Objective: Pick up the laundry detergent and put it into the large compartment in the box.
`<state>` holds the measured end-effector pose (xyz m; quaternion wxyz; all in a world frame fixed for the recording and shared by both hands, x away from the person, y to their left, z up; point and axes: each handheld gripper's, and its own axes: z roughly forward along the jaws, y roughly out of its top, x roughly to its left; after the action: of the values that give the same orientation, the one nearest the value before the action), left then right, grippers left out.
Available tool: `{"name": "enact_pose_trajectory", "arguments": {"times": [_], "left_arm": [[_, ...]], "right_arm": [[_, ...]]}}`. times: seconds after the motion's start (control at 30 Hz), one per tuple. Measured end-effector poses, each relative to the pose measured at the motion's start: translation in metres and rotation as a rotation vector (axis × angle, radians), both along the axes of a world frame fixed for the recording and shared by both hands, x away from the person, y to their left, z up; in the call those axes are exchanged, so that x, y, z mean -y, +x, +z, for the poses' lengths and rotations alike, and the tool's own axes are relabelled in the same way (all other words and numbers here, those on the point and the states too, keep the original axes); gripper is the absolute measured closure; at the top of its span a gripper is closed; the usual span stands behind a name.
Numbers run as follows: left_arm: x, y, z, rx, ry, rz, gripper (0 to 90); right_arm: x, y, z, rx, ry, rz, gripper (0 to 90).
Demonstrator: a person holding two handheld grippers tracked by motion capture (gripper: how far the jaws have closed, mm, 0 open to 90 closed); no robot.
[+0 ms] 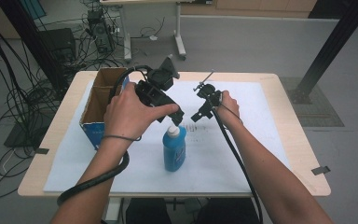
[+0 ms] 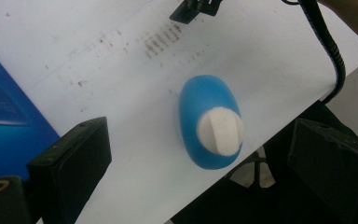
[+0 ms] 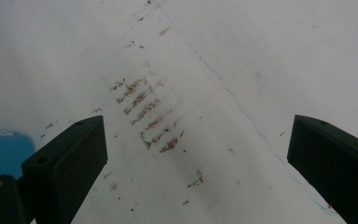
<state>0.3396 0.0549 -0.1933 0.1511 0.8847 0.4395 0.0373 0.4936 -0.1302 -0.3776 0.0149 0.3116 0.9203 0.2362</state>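
Bottle [image 1: 174, 150] upright near tabletop [image 1: 298, 154] front edge; left gripper [image 1: 179, 119] above cap, fingers [image 2: 70, 161] spread, empty; right gripper [image 1: 196, 116] fingers [image 3: 65, 163] open, empty.

The blue plastic bottle [image 1: 174, 150] standing near the middle looks smooth and faintly glossy, its white plastic cap [image 2: 221, 131] matt. It stands on a white paper sheet [image 1: 242, 154], matt and smudged with brownish marks, over a pale wooden tabletop [image 1: 303, 140]. At far left, the brown cardboard box [image 1: 103, 95] is dull inside (its blue printed outside looks slicker), and the left gripper [image 2: 200, 168] has matt black plastic jaws.
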Motion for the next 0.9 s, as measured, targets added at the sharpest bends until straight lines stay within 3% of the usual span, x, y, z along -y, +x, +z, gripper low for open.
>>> {"name": "enact_pose_trajectory", "arguments": {"times": [0.9], "left_arm": [[0.019, -0.002, -0.039, -0.055, 0.034, -0.028, 7.3]], "right_arm": [[-0.003, 0.001, -0.005, -0.009, -0.003, 0.001, 4.2]]}}
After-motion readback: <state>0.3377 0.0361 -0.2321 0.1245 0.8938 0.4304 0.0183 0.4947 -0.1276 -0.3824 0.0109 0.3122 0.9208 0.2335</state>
